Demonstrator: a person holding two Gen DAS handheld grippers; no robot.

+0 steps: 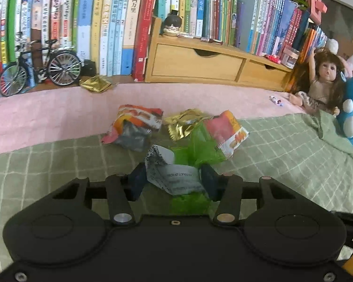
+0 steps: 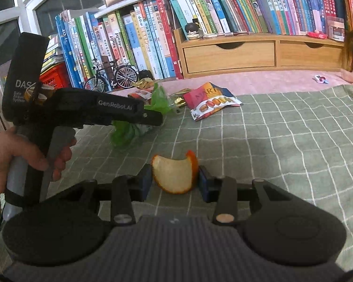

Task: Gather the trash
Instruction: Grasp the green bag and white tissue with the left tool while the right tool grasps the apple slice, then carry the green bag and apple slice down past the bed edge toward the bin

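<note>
Between the 2 blue pads of the left gripper (image 1: 174, 179) sits a crumpled white wrapper (image 1: 170, 171), clamped, with a green plastic bag (image 1: 200, 145) bunched around it. Clamped in the right gripper (image 2: 175, 179) is a piece of orange peel (image 2: 174, 174), held above the green checked blanket (image 2: 282, 141). Beyond, a red snack packet (image 2: 211, 103) and a gold wrapper (image 1: 183, 124) lie on the blanket; another gold wrapper (image 1: 95, 84) rests beside a toy bicycle (image 1: 40, 65) by the books (image 1: 134, 23).

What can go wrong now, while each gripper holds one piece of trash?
1. The orange peel is curved; the right gripper might lose it.
2. The left gripper pinches a white wrapper together with the green bag, so lifting may drag the neighbouring snack packet.
</note>
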